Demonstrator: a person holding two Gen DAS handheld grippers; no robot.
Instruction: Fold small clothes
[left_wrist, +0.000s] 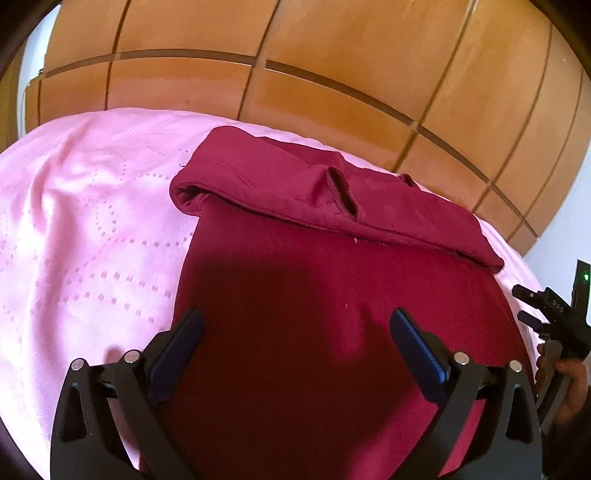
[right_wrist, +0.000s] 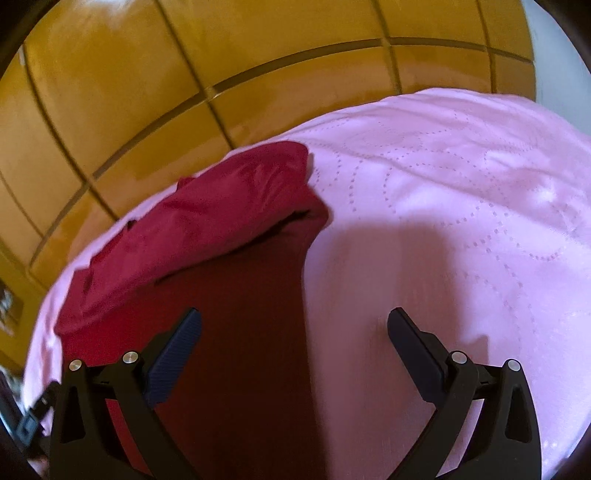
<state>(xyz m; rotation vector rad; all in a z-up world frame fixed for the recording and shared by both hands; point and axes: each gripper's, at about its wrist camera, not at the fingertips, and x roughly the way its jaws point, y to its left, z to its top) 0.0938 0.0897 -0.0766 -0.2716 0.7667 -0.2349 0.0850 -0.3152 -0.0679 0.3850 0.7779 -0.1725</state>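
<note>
A dark red garment (left_wrist: 303, 280) lies flat on the pink bedspread (left_wrist: 92, 229), its far end folded back toward me into a thick band (left_wrist: 317, 188). My left gripper (left_wrist: 295, 325) hovers open over the near part of the cloth, nothing between its fingers. From the right wrist view the same garment (right_wrist: 207, 258) fills the left half. My right gripper (right_wrist: 293, 325) is open too, straddling the garment's right edge, with its left finger (right_wrist: 181, 343) over red cloth and its right finger over pink. The right gripper (left_wrist: 532, 310) also shows at the left view's right edge, in a hand.
A wooden wardrobe (left_wrist: 295, 74) with panelled doors rises just behind the bed. The pink quilted bedspread (right_wrist: 461, 221) spreads wide to both sides of the garment. A white wall (left_wrist: 565, 229) shows at the far right.
</note>
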